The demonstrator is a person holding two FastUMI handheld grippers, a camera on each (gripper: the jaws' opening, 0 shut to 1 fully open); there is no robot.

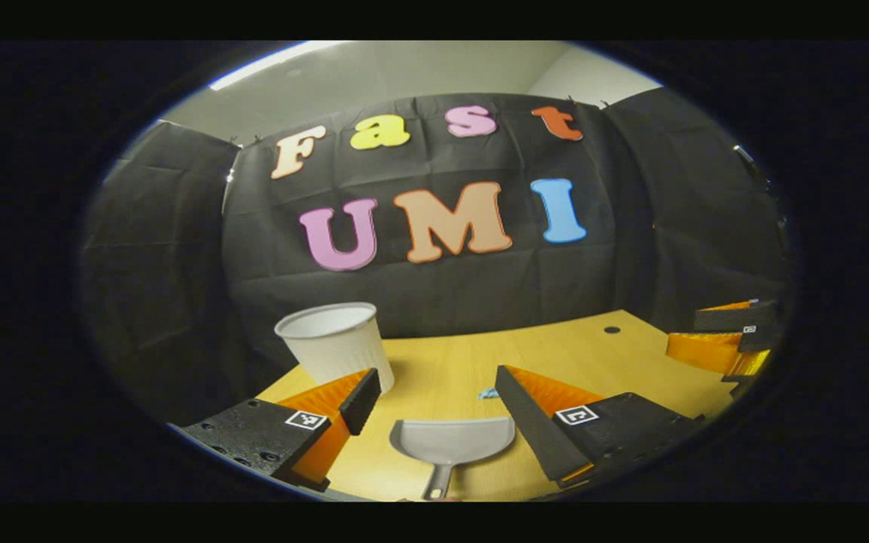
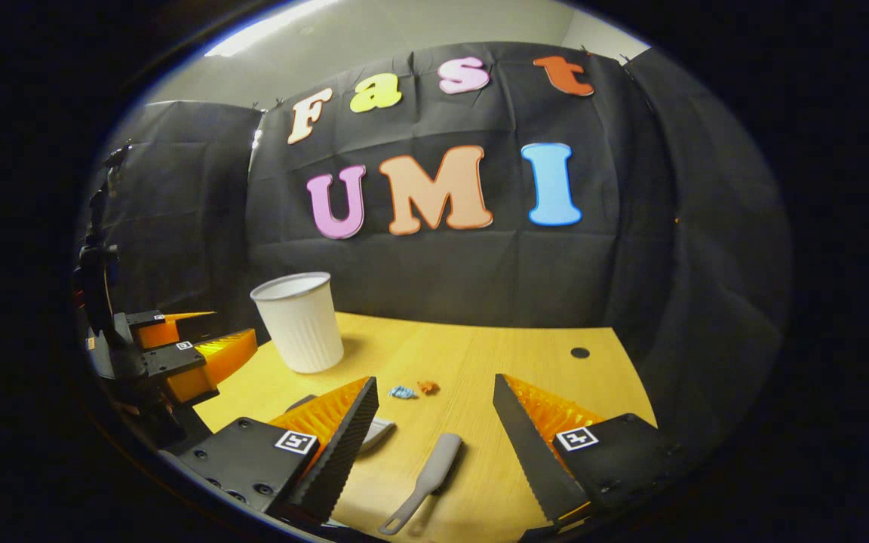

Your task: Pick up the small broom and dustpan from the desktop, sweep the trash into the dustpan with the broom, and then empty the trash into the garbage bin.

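I am holding my left tool (image 1: pixel 438 392) wide above the dustpan (image 1: pixel 452 442), my right tool (image 2: pixel 431 403) wide above the broom (image 2: pixel 425 483) lying on the surface (image 2: pixel 480 362).

This was a recording booth, not a home; black cloth (image 2: pixel 480 279) walled a bare wooden desktop (image 2: pixel 480 354); plain ceiling above.

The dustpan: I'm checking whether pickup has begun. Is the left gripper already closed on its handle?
No. In the left gripper view the dustpan lies flat on the desk between the left gripper's wide-open fingers, untouched.
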